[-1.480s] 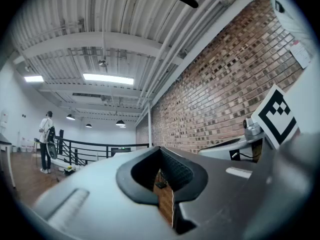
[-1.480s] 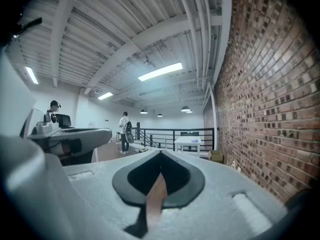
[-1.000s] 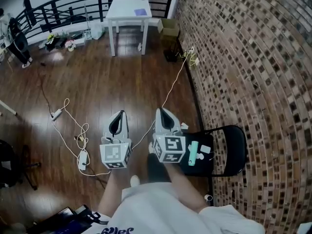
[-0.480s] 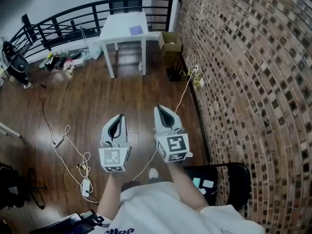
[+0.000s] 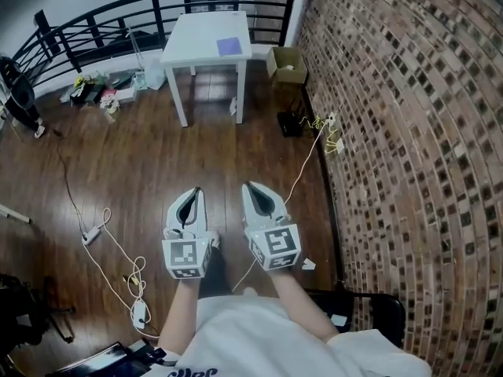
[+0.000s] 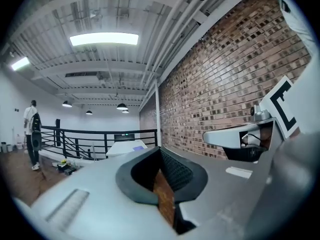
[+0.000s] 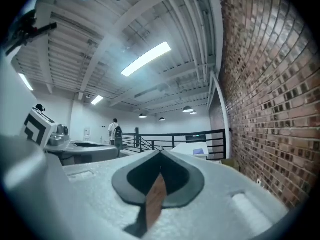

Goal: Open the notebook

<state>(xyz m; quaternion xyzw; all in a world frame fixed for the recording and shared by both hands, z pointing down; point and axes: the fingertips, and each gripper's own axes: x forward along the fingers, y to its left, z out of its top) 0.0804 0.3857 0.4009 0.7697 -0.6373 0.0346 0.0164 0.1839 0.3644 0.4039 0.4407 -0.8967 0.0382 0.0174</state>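
A purple notebook [image 5: 229,45] lies shut on the far right part of a white table [image 5: 196,39] across the wooden floor, well ahead of both grippers. My left gripper [image 5: 192,192] and right gripper [image 5: 250,187] are held side by side, pointing level toward the table, both shut with nothing between the jaws. The left gripper view shows its closed tips [image 6: 160,151] with the table [image 6: 122,148] small beyond them. From the right gripper view, the closed tips [image 7: 161,155] sit below the table [image 7: 190,149] and notebook [image 7: 198,151].
A brick wall [image 5: 409,132] runs along the right. A black railing [image 5: 94,30] stands behind the table. A cardboard box [image 5: 289,63] sits right of the table, cables [image 5: 110,234] cross the floor, and a black chair [image 5: 369,309] is behind me. A person [image 6: 32,134] stands by the railing.
I have walked forward across the floor: the table and notebook are nearer, and the black chair has dropped back to the frame's bottom edge. Both grippers stayed shut and side by side.
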